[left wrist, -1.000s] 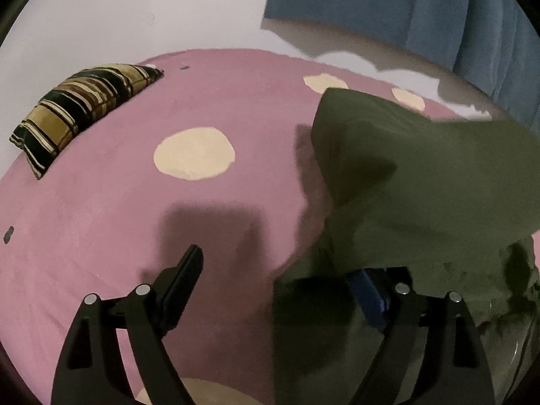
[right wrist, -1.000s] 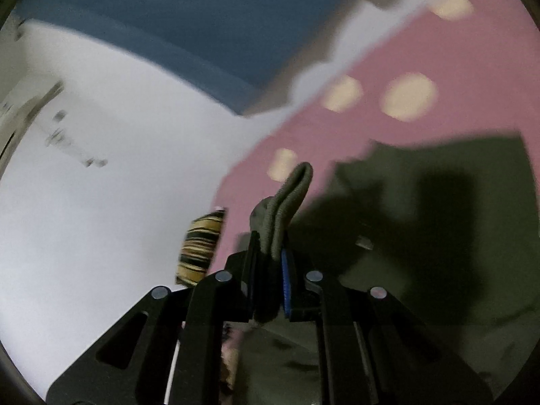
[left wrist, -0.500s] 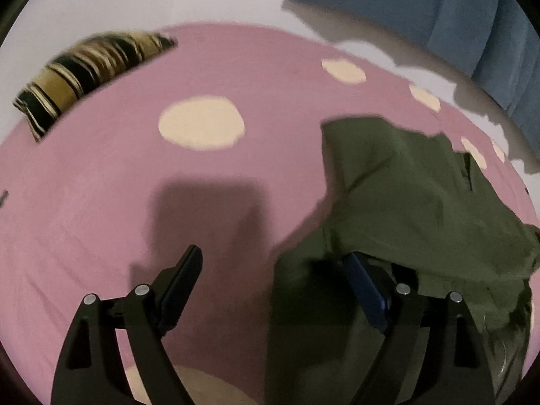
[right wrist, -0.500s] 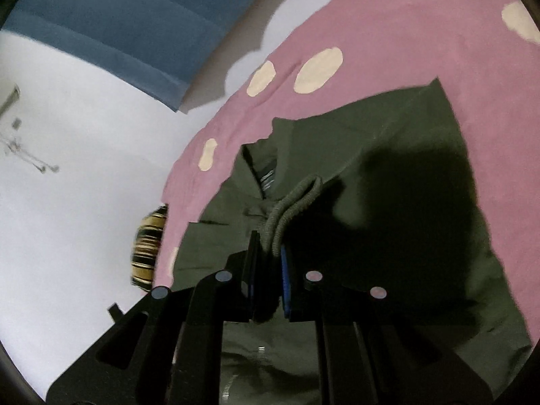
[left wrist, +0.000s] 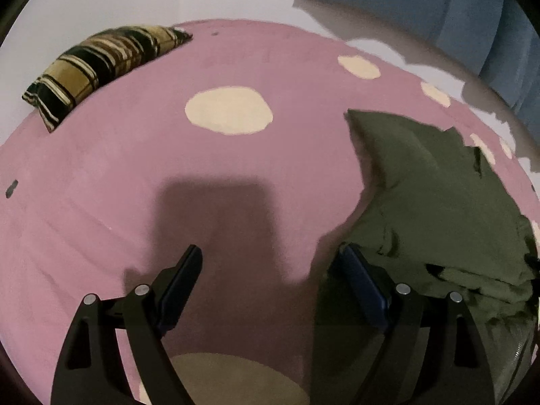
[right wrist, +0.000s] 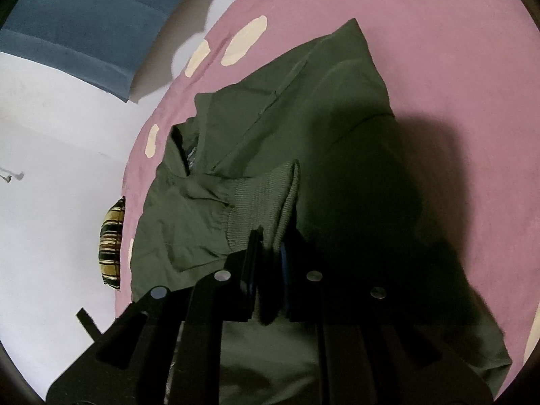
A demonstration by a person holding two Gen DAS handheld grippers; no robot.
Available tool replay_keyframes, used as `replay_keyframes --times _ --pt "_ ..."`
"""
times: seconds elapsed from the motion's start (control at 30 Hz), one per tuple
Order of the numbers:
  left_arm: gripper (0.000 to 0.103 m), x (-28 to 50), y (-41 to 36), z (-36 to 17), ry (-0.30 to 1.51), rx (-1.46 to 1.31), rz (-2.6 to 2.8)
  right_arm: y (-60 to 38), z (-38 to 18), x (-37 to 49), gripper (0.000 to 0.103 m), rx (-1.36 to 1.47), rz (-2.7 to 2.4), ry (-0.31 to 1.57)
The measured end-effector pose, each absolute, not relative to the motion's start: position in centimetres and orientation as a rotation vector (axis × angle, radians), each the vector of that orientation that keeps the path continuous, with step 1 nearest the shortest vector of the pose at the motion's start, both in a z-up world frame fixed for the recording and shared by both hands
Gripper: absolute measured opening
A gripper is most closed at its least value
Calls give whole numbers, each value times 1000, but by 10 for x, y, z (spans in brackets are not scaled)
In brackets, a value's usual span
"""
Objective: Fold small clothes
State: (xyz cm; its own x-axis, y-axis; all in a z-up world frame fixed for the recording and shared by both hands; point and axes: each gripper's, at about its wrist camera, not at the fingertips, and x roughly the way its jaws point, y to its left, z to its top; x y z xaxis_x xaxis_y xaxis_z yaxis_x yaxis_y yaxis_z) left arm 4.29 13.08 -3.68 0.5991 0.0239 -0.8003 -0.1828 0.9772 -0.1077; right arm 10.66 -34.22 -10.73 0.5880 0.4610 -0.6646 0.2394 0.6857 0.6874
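Right tongs (right wrist: 270,246) pinching olive jacket (right wrist: 303,108) cuff | left tongs (left wrist: 273,266) spread | no legible writing

Non-task stuff: pink spread, striped pillow, blue curtain, white wall.

Pink bedspread (left wrist: 118,185) w/ cream spots fills the area under & ahead of both sets of fingers; biggest cream spot (left wrist: 228,110) sits straight ahead of the left-view fingers, another right below them. Striped black/gold pillow (left wrist: 101,64) lies far ahead-left at the spread's edge, also seen left of the fingers in right view (right wrist: 110,246). Blue curtain (left wrist: 438,10) hangs far ahead-right, against white wall (right wrist: 50,135).
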Motion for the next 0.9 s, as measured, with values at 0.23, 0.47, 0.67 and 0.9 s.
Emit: replay_keyframes --times 0.23,0.47,0.67,0.9 --pt "84 38 125 -12 851 -167 71 -344 -108 101 12 843 144 955" --pt "84 53 115 -18 873 -186 17 -346 -111 94 11 857 133 938" --pt "84 60 107 -27 904 -178 -1 -341 -103 85 11 850 114 927" --pt "84 63 104 -32 919 -174 -4 -344 -112 79 11 875 116 927"
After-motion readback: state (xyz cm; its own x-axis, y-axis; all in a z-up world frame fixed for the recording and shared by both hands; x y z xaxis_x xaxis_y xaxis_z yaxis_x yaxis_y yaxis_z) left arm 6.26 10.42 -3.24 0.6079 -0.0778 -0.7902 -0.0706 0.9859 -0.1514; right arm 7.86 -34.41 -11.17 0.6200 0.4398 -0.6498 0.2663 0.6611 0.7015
